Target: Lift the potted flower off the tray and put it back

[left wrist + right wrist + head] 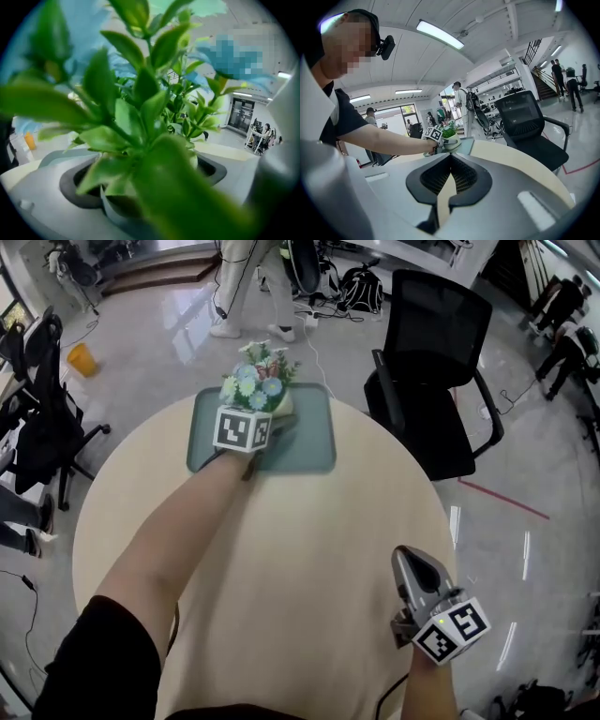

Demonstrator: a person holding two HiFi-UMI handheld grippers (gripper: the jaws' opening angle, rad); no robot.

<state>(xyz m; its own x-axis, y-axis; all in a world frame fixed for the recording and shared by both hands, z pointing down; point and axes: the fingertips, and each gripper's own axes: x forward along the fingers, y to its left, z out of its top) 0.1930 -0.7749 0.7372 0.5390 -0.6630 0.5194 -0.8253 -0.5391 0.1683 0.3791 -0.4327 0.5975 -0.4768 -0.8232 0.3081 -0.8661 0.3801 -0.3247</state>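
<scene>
Left gripper [273,424] is clamped on the potted flower [255,381], with the pot wedged between its jaws. The tray [314,452] lies just beneath it; contact cannot be judged. Right gripper [409,557] is held well apart, jaws pressed together, nothing between, table [281,568] below.

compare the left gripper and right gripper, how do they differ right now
The left gripper reaches over the tray, jaws spread round the potted flower, apparently gripping it. The right gripper sits near the table edge, jaws together, empty. Both carry marker cubes.
</scene>
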